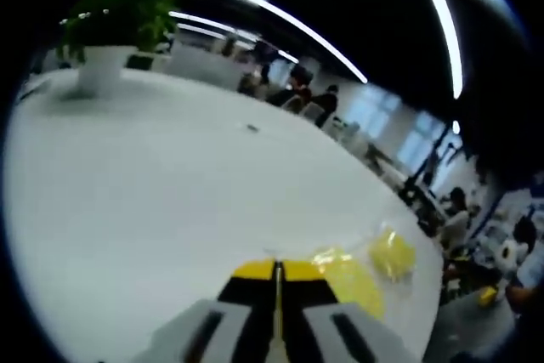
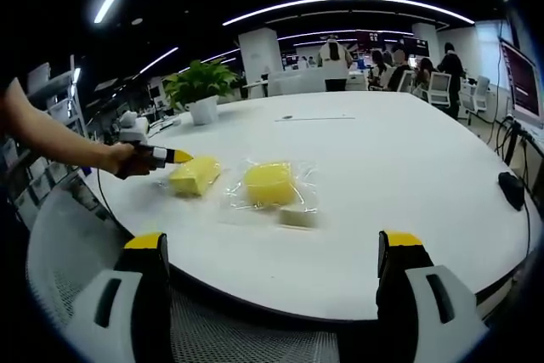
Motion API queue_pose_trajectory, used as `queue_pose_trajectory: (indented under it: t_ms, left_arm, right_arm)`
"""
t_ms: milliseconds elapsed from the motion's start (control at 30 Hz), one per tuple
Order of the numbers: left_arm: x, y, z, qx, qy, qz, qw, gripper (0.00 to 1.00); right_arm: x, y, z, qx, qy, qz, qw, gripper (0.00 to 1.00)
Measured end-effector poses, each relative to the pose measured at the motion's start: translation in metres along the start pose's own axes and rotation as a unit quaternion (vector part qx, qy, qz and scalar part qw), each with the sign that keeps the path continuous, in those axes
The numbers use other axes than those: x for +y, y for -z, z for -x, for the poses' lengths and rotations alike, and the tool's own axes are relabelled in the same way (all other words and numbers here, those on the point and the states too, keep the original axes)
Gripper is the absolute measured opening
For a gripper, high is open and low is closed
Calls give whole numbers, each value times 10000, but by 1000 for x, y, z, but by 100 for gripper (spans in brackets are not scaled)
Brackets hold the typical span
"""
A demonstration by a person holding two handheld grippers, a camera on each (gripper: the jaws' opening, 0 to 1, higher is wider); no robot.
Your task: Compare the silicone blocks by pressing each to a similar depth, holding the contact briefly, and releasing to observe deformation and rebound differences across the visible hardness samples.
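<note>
1. Left gripper [image 1: 277,271]: in the left gripper view its yellow-tipped jaws stand fully closed, tip against tip, with nothing between them.
2. In the right gripper view the same gripper [image 2: 177,156] enters from the left, held by a person's hand [image 2: 127,160]; its tip touches or sits just beside the left yellow silicone block [image 2: 195,176].
3. Right gripper [image 2: 274,244]: its jaws stand wide open and empty, short of the table's near edge, well apart from the blocks.
4. A second yellow silicone block [image 2: 270,183] lies in a clear wrapper just right of the first. A small pale block [image 2: 297,216] lies at its near side.
5. All samples rest on the round white table [image 2: 408,176], near its edge.
6. A potted plant [image 2: 201,91] stands farther back on the table.
</note>
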State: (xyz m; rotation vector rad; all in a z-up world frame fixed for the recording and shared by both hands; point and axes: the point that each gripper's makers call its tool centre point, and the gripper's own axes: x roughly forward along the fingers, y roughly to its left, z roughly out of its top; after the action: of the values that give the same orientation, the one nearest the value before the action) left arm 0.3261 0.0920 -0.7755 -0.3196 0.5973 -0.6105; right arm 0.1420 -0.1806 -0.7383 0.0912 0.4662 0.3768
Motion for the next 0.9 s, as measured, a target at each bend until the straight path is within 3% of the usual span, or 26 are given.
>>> queue_pose_trajectory:
  t_ms: [67, 233, 600, 733, 900]
  left_arm:
    - [-4, -1, -1, 27, 37, -192, 9998, 0]
    - [-11, -10, 1, -85, 122, -217, 9997, 0]
    - [-41, -54, 23, -833, 562, -208, 9947, 0]
    - [-57, -64, 32, -928, 804, -365, 9918, 0]
    - [-86, -79, 43, -1003, 1163, -860, 9844, 0]
  right_arm:
    - [0, 0, 0, -1, 2, 0, 10000, 96]
    - [0, 0, 0, -5, -14, 6, 10000, 96]
    - [1, 0, 0, -12, -48, 21, 10000, 96]
    - [2, 0, 0, -15, -55, 24, 10000, 96]
    - [3, -1, 0, -26, -77, 23, 10000, 96]
